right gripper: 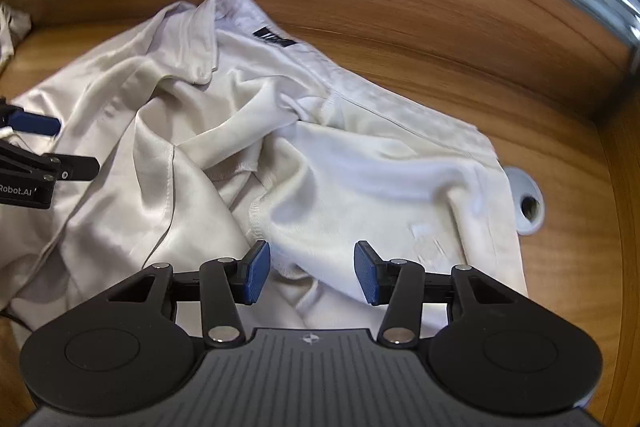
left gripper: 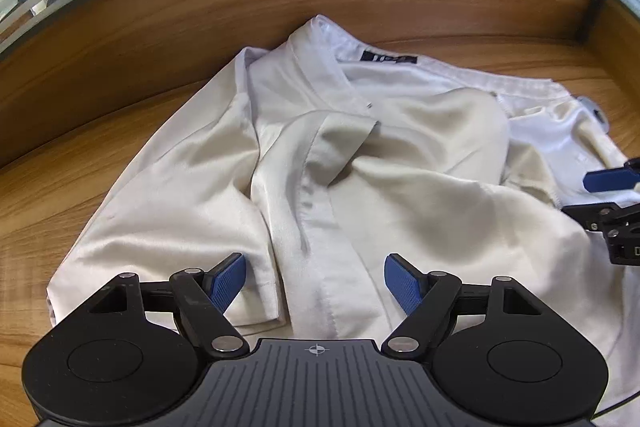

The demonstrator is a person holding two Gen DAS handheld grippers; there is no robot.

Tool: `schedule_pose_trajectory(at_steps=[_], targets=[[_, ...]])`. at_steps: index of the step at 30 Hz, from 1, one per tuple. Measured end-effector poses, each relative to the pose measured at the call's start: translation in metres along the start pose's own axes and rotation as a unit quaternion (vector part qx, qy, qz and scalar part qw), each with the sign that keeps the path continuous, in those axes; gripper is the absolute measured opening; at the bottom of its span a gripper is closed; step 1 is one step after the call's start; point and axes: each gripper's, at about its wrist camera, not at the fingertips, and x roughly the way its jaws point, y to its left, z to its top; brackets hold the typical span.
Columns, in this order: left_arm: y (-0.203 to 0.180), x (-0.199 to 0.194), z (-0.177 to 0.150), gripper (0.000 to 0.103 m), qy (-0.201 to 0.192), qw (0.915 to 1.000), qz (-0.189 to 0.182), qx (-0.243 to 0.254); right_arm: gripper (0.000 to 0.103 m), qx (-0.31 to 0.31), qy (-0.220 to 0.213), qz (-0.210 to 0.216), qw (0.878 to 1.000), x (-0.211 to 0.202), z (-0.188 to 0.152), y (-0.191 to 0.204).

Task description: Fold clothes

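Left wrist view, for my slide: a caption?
Open left tool above a crumpled white shirt on a wooden table.

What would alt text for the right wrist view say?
A crumpled cream shirt lies on a wooden table, with the right gripper open just above it, blue fingers apart. The left gripper shows at the left edge.

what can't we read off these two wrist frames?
- Shirt near hem: left wrist view, hidden by the left gripper body.
- Collar label text: right wrist view, blurred.
- Cloth at left edge: right wrist view, cut off, unidentifiable.
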Motion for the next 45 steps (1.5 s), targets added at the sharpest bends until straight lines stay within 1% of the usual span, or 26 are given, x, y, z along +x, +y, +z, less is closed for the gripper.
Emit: schedule_pose_trajectory(at_steps=[3, 4, 5, 6, 7, 8, 9, 10, 11, 12, 13, 16, 20, 24, 27, 30, 32, 34, 36, 37, 41, 45], targets=[[0.001, 0.003, -0.002, 0.077, 0.001, 1.0000, 0.006, 0.004, 0.051, -0.052, 0.001, 0.004, 0.999, 0.006, 0.006, 0.017], [0.002, 0.004, -0.003, 0.073, 0.001, 1.0000, 0.008, 0.003, 0.051, -0.069, 0.001, 0.004, 0.998, 0.006, 0.007, 0.023], [0.003, 0.004, -0.004, 0.065, 0.002, 0.9999, 0.010, 0.001, 0.051, -0.084, 0.002, 0.004, 0.996, 0.007, 0.008, 0.028], [0.005, 0.005, -0.004, 0.062, 0.003, 0.9999, 0.012, -0.002, 0.049, -0.096, 0.005, 0.000, 0.995, 0.008, 0.009, 0.032], [0.007, 0.006, -0.005, 0.055, 0.009, 0.9998, 0.014, -0.007, 0.034, -0.108, 0.007, -0.005, 0.994, 0.010, 0.008, 0.035], [0.009, 0.007, -0.005, 0.046, 0.013, 0.9997, 0.016, -0.012, 0.009, -0.111, 0.008, -0.010, 0.994, 0.009, 0.008, 0.036], [0.013, 0.005, -0.005, 0.041, 0.015, 0.9996, 0.015, -0.019, 0.006, -0.110, 0.008, -0.015, 0.994, 0.007, 0.008, 0.035], [0.016, 0.004, -0.005, 0.029, 0.017, 0.9994, 0.014, -0.026, 0.006, -0.110, 0.008, -0.019, 0.994, 0.005, 0.009, 0.034], [0.020, 0.003, -0.004, 0.013, 0.018, 0.9992, 0.014, -0.032, 0.006, -0.106, 0.002, -0.022, 0.994, -0.001, 0.009, 0.032], [0.023, -0.001, -0.004, 0.008, 0.017, 0.9990, 0.015, -0.039, 0.006, -0.104, -0.005, -0.024, 0.994, -0.009, 0.010, 0.030], [0.028, -0.007, -0.003, 0.007, 0.012, 0.9987, 0.015, -0.047, 0.005, -0.102, -0.013, -0.027, 0.994, -0.019, 0.012, 0.028], [0.044, -0.036, 0.000, 0.007, -0.019, 0.9973, 0.015, -0.070, 0.005, -0.091, -0.041, -0.037, 0.994, -0.056, 0.015, 0.019], [0.072, -0.088, 0.005, 0.006, -0.069, 0.9930, 0.017, -0.095, 0.004, -0.056, -0.072, -0.060, 0.994, -0.108, 0.015, -0.008], [0.107, -0.141, 0.011, 0.004, -0.108, 0.9857, 0.026, -0.126, 0.004, -0.013, -0.098, -0.091, 0.991, -0.155, 0.011, -0.038], [0.136, -0.179, 0.014, 0.004, -0.126, 0.9793, 0.027, -0.156, 0.003, 0.018, -0.115, -0.112, 0.987, -0.187, 0.009, -0.061], [0.159, -0.212, 0.020, 0.004, -0.141, 0.9720, 0.019, -0.187, 0.003, 0.042, -0.134, -0.133, 0.981, -0.216, 0.008, -0.079], [0.171, -0.229, 0.025, 0.004, -0.153, 0.9682, 0.014, -0.198, 0.003, 0.055, -0.146, -0.144, 0.977, -0.230, 0.007, -0.090], [0.180, -0.231, 0.031, 0.004, -0.148, 0.9687, 0.014, -0.198, 0.003, 0.063, -0.150, -0.152, 0.975, -0.236, 0.009, -0.101], [0.185, -0.220, 0.035, 0.005, -0.143, 0.9707, 0.026, -0.191, 0.004, 0.063, -0.140, -0.152, 0.976, -0.225, 0.011, -0.109], [0.187, -0.210, 0.036, 0.005, -0.134, 0.9722, 0.028, -0.190, 0.004, 0.062, -0.134, -0.151, 0.977, -0.218, 0.012, -0.113], [0.192, -0.165, 0.038, 0.005, -0.099, 0.9772, 0.036, -0.184, 0.004, 0.052, -0.095, -0.130, 0.986, -0.170, 0.014, -0.115], [0.193, -0.113, 0.036, 0.005, -0.067, 0.9791, 0.054, -0.184, 0.004, 0.036, -0.058, -0.119, 0.991, -0.114, 0.014, -0.106]])
